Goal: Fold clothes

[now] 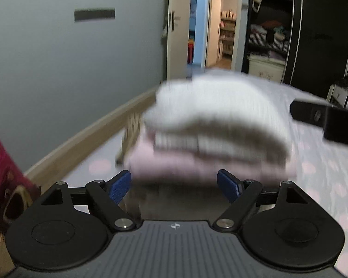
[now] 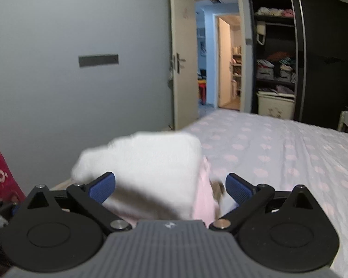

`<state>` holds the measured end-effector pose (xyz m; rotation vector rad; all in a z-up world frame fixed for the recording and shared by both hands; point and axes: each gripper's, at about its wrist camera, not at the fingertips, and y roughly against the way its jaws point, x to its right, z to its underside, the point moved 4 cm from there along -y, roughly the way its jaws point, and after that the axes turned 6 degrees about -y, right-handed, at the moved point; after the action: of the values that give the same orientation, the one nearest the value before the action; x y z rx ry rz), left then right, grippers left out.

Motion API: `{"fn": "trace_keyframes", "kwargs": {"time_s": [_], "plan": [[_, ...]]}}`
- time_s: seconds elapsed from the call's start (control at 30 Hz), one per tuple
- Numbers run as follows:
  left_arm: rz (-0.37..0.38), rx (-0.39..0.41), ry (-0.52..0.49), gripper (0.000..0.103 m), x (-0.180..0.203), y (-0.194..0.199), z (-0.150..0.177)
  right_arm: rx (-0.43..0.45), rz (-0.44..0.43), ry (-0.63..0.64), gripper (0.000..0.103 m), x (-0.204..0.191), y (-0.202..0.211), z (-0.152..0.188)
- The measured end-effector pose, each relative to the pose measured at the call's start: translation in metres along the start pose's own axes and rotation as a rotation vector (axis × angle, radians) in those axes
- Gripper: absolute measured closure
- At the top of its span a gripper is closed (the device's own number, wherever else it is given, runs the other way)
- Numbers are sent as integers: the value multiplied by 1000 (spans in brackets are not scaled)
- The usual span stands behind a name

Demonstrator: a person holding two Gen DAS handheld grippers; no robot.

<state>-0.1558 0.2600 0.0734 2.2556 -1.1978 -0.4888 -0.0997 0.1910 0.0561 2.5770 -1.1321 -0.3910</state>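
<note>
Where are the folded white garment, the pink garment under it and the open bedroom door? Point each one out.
folded white garment (image 2: 150,162): right wrist view, middle of its top face.
pink garment (image 1: 174,164): left wrist view, front edge below the white layers.
bedroom door (image 2: 183,58): right wrist view, panel above the handle.

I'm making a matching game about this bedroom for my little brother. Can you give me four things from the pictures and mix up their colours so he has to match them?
Things:
1. top folded cloth
2. folded cloth under it
3. gripper fingers
4. wardrobe door

Colours:
A. blue
B. black
C. white
D. pale pink

Right pairs: 1-C, 2-D, 3-A, 4-B
</note>
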Motion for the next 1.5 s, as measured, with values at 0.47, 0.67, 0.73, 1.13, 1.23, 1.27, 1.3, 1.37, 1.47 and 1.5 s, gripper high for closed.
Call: {"fn": "trace_keyframes", "kwargs": {"time_s": [0.47, 0.67, 0.73, 1.13, 1.23, 1.27, 1.3, 1.37, 1.47, 1.5], "plan": [[-25, -92, -28, 22, 10, 8, 82, -73, 33, -73, 1, 4, 32, 114], [-17, -106, -20, 22, 12, 5, 87, -83, 55, -39, 1, 4, 32, 121], [-19, -108, -19, 22, 12, 3, 87, -90, 58, -44, 1, 5, 30, 123], [-17, -127, -27, 22, 14, -4, 88, -120, 78, -53, 1, 8, 26, 132], [-13, -127, -27, 22, 13, -5, 87, -119, 81, -50, 1, 8, 26, 132], [-12, -126, -27, 22, 13, -5, 87, -118, 82, -50, 1, 8, 26, 132], [-11, -126, -27, 22, 13, -6, 87, -117, 83, -49, 1, 8, 27, 132], [-10, -122, -27, 22, 13, -5, 87, -116, 83, -49, 1, 8, 27, 132], [-12, -113, -32, 22, 14, -4, 86, -115, 83, -51, 1, 8, 28, 132], [-13, -111, -33, 22, 14, -3, 86, -114, 84, -51, 1, 8, 28, 132]]}}
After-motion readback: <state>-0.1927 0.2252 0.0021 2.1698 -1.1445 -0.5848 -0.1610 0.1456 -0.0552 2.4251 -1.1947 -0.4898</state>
